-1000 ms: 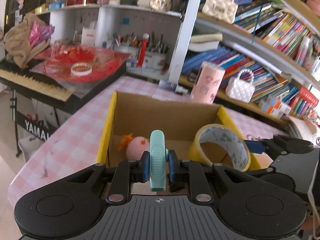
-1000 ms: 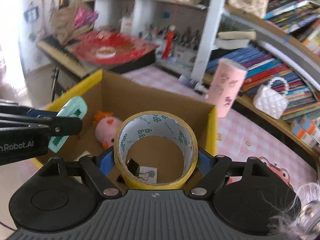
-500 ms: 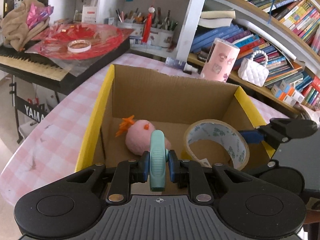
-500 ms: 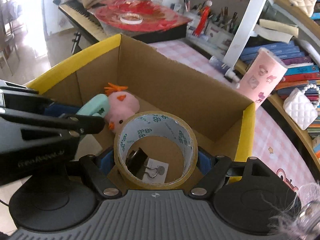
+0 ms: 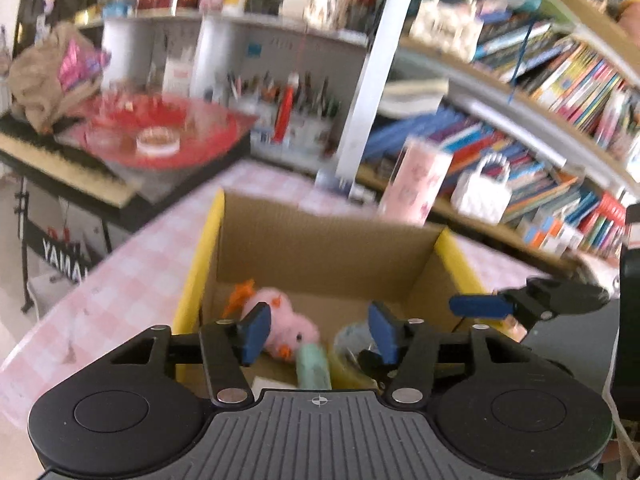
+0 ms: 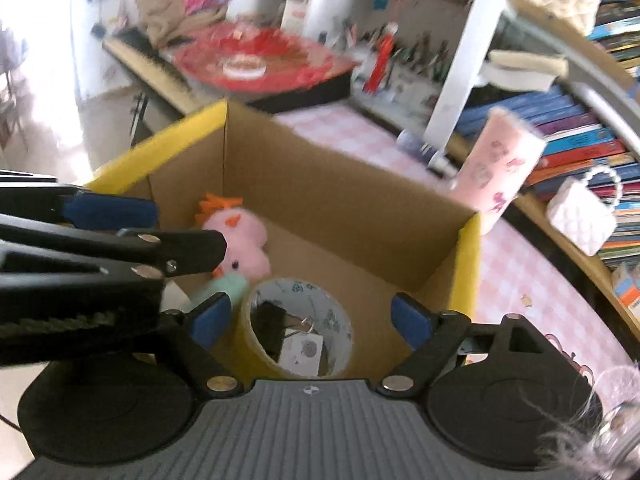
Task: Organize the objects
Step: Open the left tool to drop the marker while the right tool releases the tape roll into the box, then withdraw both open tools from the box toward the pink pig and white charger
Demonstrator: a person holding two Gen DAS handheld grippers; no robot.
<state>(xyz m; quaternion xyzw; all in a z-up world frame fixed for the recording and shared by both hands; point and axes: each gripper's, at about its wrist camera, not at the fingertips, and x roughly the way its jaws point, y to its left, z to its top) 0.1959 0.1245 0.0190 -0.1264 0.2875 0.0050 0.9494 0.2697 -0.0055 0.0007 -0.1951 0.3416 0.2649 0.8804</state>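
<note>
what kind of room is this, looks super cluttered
Probably a home study or hobby room: shelves crammed with books, an electronic keyboard on a stand, pots of pens, and a table with a pink checked cloth holding a cardboard box.

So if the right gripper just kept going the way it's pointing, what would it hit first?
Probably the tape roll in the cardboard box, just ahead of the right gripper's opening jaws; depth is unclear.

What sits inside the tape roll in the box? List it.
Inside the tape roll lie a black binder clip with a wire handle and a small white tag. The roll's near wall hides the box floor beneath them.
</note>
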